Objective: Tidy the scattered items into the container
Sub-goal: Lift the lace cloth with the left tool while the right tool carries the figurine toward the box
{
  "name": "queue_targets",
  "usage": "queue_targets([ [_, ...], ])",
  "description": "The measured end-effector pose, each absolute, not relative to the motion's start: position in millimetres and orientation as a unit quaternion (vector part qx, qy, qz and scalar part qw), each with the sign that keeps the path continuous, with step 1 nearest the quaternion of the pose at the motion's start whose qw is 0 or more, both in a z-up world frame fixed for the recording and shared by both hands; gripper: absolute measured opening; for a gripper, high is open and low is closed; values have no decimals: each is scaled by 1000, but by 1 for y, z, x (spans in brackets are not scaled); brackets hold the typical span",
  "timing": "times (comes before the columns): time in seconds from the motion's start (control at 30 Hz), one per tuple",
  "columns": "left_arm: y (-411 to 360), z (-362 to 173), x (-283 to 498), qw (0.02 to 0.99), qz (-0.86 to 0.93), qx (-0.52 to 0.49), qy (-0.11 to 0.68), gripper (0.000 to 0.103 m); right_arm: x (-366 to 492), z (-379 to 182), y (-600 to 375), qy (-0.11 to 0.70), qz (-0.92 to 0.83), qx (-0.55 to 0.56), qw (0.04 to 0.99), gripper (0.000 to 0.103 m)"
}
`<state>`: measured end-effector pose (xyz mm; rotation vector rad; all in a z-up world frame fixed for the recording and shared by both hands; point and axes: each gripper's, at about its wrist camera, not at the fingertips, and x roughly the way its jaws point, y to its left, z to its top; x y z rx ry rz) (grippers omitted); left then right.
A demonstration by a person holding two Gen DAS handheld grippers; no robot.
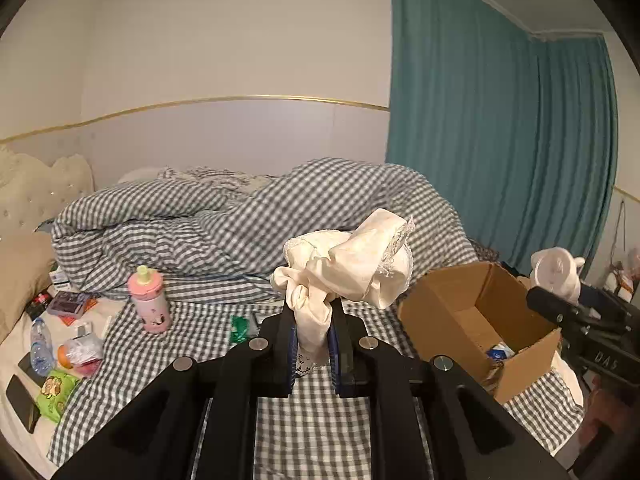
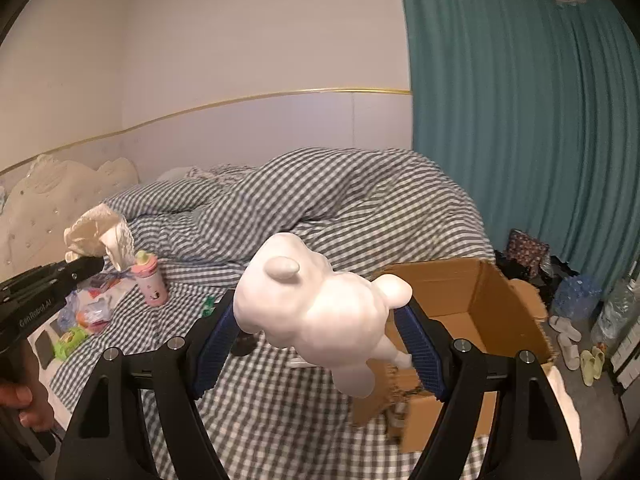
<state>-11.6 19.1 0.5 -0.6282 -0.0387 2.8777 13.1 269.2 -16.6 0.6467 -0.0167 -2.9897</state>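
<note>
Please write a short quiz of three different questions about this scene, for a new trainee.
1. True or false: the left gripper is shut on the bunched cream lace-trimmed cloth.
2. What does the right gripper hold? A) pink baby bottle B) white bear-shaped plastic toy C) green snack packet
3. Where does the open brown cardboard box stand?

Key: 1 true; 2 B, the white bear-shaped plastic toy; 3 on the grey checked bed sheet, near the teal curtain.
</note>
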Motion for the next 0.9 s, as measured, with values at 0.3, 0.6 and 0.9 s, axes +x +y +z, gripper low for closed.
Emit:
queue_targets([
  [0.3, 69, 3, -17, 138, 967, -214, -5, 12, 29, -9, 316, -12, -979, 205, -11, 77],
  [0.6, 117, 3, -23, 175, 960, -220, 8, 12, 39, -2, 357, -20, -978, 204, -45, 77],
  [0.9, 164, -2, -36, 205, 952, -226, 20, 12, 39, 1, 391, -27, -976, 206, -66, 77],
])
